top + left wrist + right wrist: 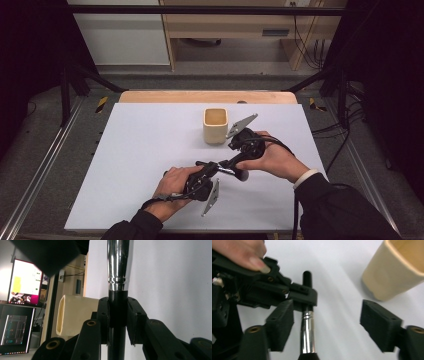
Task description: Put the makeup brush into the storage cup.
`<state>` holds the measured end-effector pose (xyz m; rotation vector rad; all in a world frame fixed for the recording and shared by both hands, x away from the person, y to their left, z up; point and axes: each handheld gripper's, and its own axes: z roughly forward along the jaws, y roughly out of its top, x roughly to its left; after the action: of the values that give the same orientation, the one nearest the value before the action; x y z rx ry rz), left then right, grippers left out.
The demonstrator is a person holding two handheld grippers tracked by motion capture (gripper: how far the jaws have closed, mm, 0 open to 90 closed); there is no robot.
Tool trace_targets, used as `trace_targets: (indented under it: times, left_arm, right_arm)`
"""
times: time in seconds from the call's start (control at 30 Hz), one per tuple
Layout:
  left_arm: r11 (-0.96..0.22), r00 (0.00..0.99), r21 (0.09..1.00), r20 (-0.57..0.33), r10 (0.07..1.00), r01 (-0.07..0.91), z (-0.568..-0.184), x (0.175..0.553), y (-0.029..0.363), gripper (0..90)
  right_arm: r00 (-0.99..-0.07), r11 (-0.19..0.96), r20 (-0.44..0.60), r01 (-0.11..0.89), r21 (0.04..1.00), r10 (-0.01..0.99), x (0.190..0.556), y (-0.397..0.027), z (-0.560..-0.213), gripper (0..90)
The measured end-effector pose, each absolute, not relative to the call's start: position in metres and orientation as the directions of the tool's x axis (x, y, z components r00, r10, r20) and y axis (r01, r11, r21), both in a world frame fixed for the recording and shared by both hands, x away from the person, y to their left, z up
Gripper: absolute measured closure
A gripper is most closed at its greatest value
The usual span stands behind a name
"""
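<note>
Brush: a makeup brush [226, 167] with a black handle, a chrome ferrule and a dark tuft lay across between the two tongs, off the desk [135, 150].
Brush in the left tongs: the left tongs [117, 315] were clamped on the black handle just below the ferrule, the chrome part running on past their tips.
Brush in the right tongs: the right tongs [332, 325] stood open, not gripping; the ferrule sat close to one pad, well clear of the other.
Step in hand: seemingly a handover, the brush now carried by the left tongs alone.
Doing it well: the left grip had to stay firm and level while the right tongs drew straight back without nudging the ferrule.
Cup: a cream square cup [215, 125] stood upright beyond the right tongs, apart from the brush; probably its destination.
Risk: a knock on withdrawal could twist the handle in the clamp.
</note>
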<state>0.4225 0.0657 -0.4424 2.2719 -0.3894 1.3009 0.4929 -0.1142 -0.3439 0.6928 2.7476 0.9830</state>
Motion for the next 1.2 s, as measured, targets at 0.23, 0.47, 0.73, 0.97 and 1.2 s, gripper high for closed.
trace_targets:
  times: [0.23, 0.47, 0.73, 0.97, 1.2]
  left_arm:
    - [-0.84, 0.502, 0.271, 0.865, -0.002, -0.471, -0.442, 0.422, 0.066, 74.5]
    - [-0.843, 0.504, 0.275, 0.864, 0.006, -0.461, -0.44, 0.422, 0.071, 74.5]
    - [-0.843, 0.492, 0.294, 0.87, 0.041, -0.45, -0.436, 0.421, 0.081, 74.4]
    - [-0.841, 0.497, 0.329, 0.863, 0.084, -0.429, -0.427, 0.42, 0.092, 74.4]
    - [-0.822, 0.523, 0.419, 0.834, 0.179, -0.387, -0.416, 0.424, 0.104, 74.4]
  right_arm:
    - [-0.84, 0.612, 0.018, 0.409, 0.677, 0.542, 0.498, -0.125, -0.338, 10.8]
    - [-0.822, 0.583, 0.001, 0.405, 0.704, 0.57, 0.498, -0.136, -0.335, 7.6]
    - [-0.768, 0.512, -0.017, 0.41, 0.755, 0.64, 0.496, -0.16, -0.333, 7.6]
    - [-0.704, 0.44, -0.009, 0.433, 0.787, 0.71, 0.49, -0.186, -0.349, 7.3]
    - [-0.66, 0.411, -0.032, 0.428, 0.805, 0.75, 0.475, -0.204, -0.369, 7.5]
